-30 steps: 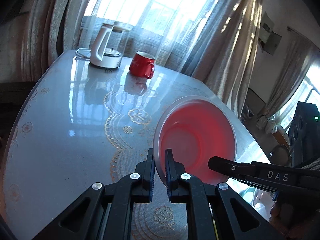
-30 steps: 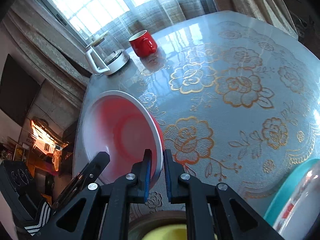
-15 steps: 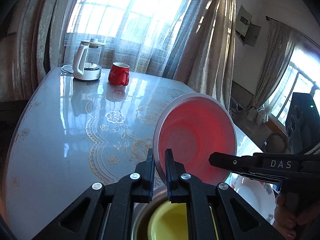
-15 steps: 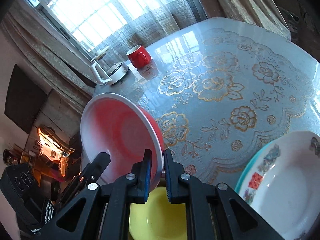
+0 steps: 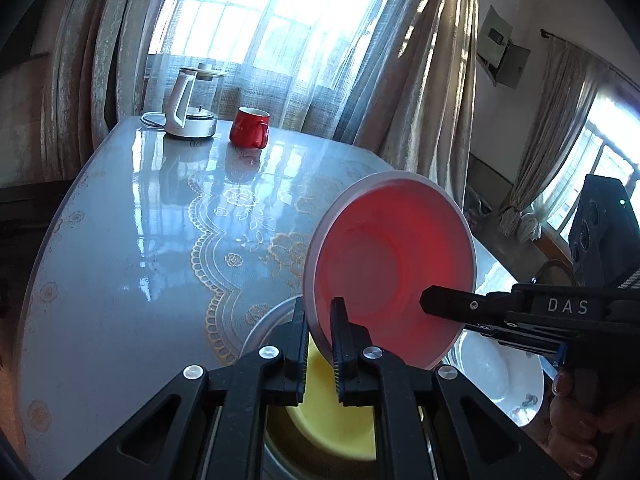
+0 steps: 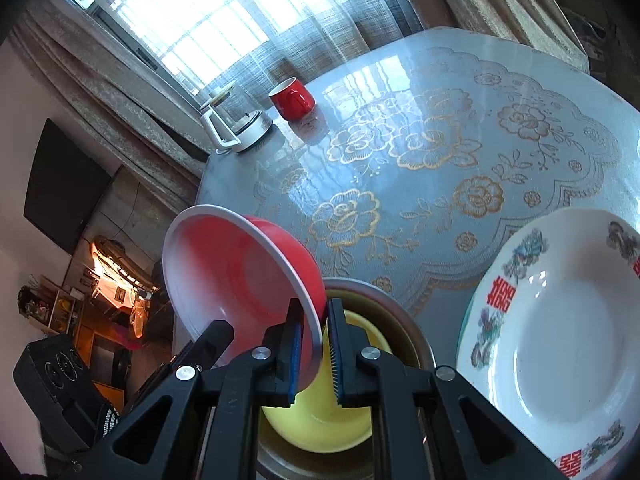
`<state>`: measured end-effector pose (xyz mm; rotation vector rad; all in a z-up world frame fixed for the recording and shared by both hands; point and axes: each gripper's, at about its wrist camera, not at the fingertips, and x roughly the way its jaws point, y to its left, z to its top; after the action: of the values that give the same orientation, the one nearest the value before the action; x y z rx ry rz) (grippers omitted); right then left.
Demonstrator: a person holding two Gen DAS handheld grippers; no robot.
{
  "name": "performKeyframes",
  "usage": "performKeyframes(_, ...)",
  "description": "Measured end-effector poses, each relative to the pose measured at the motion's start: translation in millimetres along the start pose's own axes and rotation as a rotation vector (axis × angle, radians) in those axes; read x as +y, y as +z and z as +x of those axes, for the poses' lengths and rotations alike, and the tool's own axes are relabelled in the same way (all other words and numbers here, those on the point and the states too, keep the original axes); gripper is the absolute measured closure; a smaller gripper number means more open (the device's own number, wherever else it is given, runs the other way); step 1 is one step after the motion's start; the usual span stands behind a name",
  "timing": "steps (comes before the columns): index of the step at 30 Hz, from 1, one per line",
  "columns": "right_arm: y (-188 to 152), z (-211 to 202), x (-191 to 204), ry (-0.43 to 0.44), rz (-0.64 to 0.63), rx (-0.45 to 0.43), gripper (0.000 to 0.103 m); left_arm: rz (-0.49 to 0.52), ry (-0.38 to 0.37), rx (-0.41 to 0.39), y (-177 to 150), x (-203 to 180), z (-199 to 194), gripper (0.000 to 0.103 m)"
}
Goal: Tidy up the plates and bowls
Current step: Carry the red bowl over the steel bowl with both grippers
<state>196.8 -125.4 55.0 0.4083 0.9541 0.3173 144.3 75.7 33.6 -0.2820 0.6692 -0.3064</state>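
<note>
A red bowl with a white rim is held tilted in the air by both grippers, one on each side of its rim. My left gripper is shut on its near rim. My right gripper is shut on the opposite rim of the red bowl. Right below it a yellow bowl sits nested inside a metal bowl on the table. The yellow bowl also shows under my left gripper. A white patterned plate lies on the table to the right.
A red mug and a white glass kettle stand at the table's far edge by the curtained window. The glossy table top has a gold floral cloth. The plate also shows in the left wrist view.
Both grippers have carried the red bowl back toward the near side of the table and over the yellow bowl. The nested bowls and the plate have come into view.
</note>
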Motion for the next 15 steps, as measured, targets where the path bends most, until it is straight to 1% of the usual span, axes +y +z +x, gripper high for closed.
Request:
performKeyframes(5,-9.4,0.3,-4.7,-0.002,0.009,0.021,0.09,0.035,0.022,0.01,-10.1,-6.9,-6.6,0.093)
performKeyframes(12,-21.1,1.4,-10.9,0.006,0.022,0.053,0.09,0.023,0.023,0.044,-21.6,-6.0,-9.5,0.093)
performKeyframes(15,-25.6,3.3,-13.4,0.006,0.029,0.073,0.089,0.03,0.036,0.058,-25.0,-8.0,-8.2,0.093)
